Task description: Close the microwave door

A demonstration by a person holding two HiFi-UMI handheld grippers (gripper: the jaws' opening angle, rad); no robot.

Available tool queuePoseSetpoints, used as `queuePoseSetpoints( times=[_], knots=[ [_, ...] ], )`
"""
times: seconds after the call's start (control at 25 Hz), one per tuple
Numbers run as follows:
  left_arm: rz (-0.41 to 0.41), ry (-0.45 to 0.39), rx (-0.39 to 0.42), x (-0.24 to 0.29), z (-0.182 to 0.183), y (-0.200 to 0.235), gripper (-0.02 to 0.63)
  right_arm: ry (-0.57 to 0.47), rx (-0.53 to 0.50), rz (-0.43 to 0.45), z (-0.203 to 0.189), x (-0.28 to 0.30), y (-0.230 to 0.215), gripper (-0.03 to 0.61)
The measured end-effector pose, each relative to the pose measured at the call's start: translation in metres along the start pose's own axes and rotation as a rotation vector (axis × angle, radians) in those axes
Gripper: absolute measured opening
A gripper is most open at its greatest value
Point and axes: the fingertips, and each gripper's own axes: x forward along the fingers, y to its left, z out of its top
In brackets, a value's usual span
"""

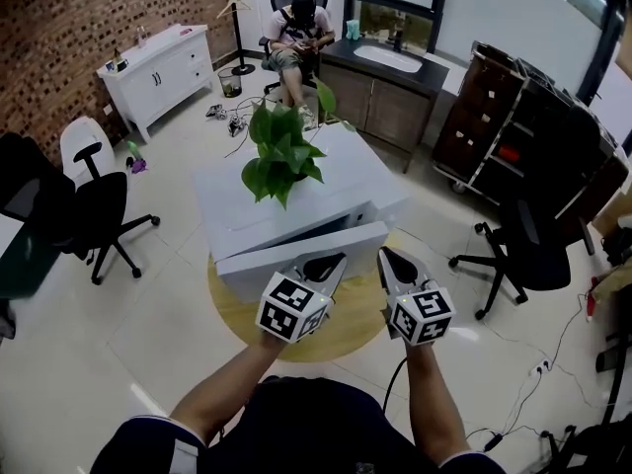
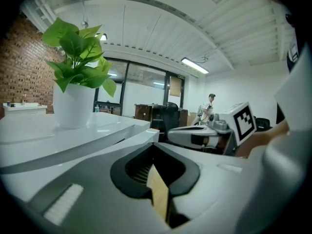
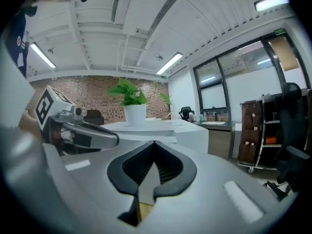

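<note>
A white microwave [image 1: 314, 188] stands on a round wooden table [image 1: 348, 330], with a potted plant [image 1: 280, 153] on top of it. Its door [image 1: 296, 253] hangs a little off the front, slightly ajar. My left gripper [image 1: 337, 259] is shut and empty, its tips at the door's front face. Just right of the door's free end, my right gripper [image 1: 384, 253] is also shut and empty. In the left gripper view the shut gripper [image 2: 153, 146] points along the microwave top [image 2: 58, 130]. The right gripper [image 3: 154, 143] points past the microwave [image 3: 165, 129] and plant [image 3: 132, 95].
A black office chair [image 1: 94, 215] stands on the floor to the left, another [image 1: 523, 250] to the right. A person sits in a chair [image 1: 296, 30] at the back beside a sink cabinet [image 1: 390, 82]. A dark shelf cart [image 1: 523, 126] is at the right; cables [image 1: 553, 363] trail on the floor.
</note>
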Motion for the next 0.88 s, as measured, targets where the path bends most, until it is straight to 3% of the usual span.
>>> queuePoseSetpoints(
  times=[0.88],
  knots=[
    [0.12, 0.001, -0.061, -0.016, -0.008, 0.016, 0.011, 0.055, -0.028, 0.057, -0.004, 0.059, -0.022, 0.002]
  ],
)
